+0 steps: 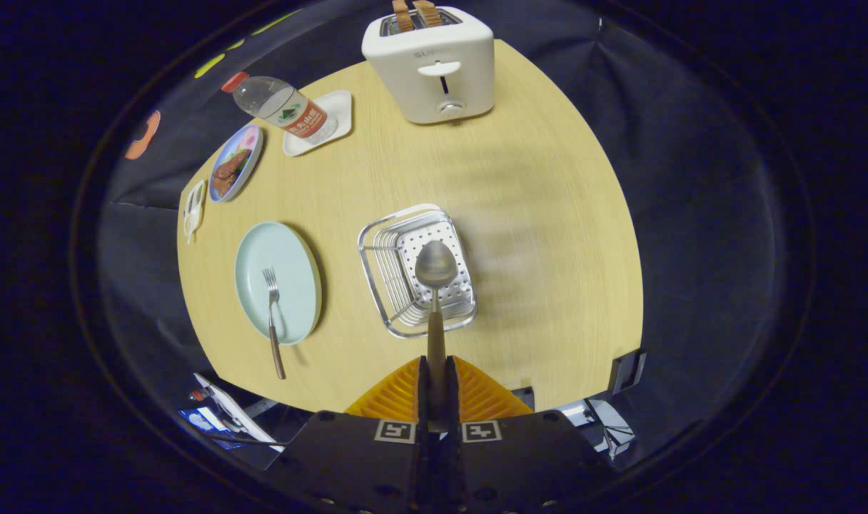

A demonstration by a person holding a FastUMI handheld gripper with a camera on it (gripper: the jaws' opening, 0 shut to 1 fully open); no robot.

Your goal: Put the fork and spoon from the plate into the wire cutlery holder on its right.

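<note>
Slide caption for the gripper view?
Gripper holds spoon above wire holder; fork remains on plate.

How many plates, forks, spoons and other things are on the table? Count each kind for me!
Plates: 3 (light blue plate, patterned plate, white dish)
Forks: 1 (fork, lying on the light blue plate)
Spoons: 1 (spoon, clamped in the hand-held gripper above the holder)
Wire cutlery holders: 1
Toasters: 1
Bottles: 1
Total: 8

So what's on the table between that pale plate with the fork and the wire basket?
Nothing: in the gripper view, bare table separates the plate from the wire holder.
</note>
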